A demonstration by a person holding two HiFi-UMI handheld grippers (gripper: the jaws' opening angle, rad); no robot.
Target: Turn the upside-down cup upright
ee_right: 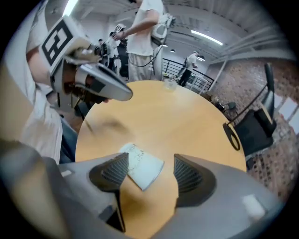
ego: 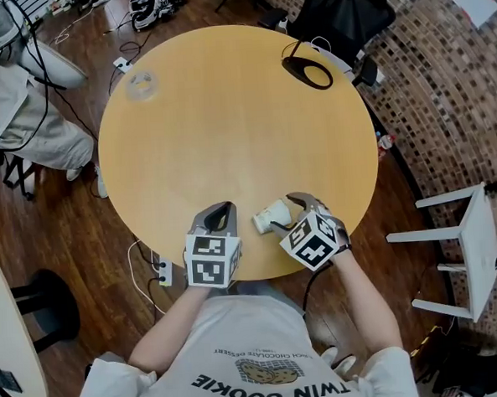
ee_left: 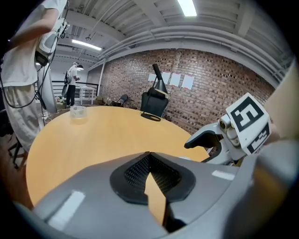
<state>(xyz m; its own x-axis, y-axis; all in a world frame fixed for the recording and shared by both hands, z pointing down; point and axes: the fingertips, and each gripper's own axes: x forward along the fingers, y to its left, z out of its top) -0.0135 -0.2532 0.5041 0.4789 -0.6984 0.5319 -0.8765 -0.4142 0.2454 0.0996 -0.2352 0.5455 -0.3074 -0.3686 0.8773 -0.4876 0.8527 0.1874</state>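
A white paper cup [ego: 272, 216] lies tipped on its side on the round wooden table [ego: 227, 128], near the front edge. My right gripper [ego: 289, 215] is open, with one jaw on each side of the cup. In the right gripper view the cup [ee_right: 142, 166] sits between the pads, close against the left pad [ee_right: 112, 172], with a wide gap to the right one. My left gripper [ego: 221, 211] rests on the table just left of the cup. Its jaws are shut on nothing [ee_left: 148, 154]. The right gripper's finger [ee_left: 203, 137] shows to its right.
A clear tape roll [ego: 141, 84] lies at the table's far left, and a black ring-shaped object [ego: 308, 71] at the far right edge. A black chair [ego: 338, 12] stands behind the table and a white stool [ego: 474, 247] to the right. A person [ego: 11, 90] stands at the left.
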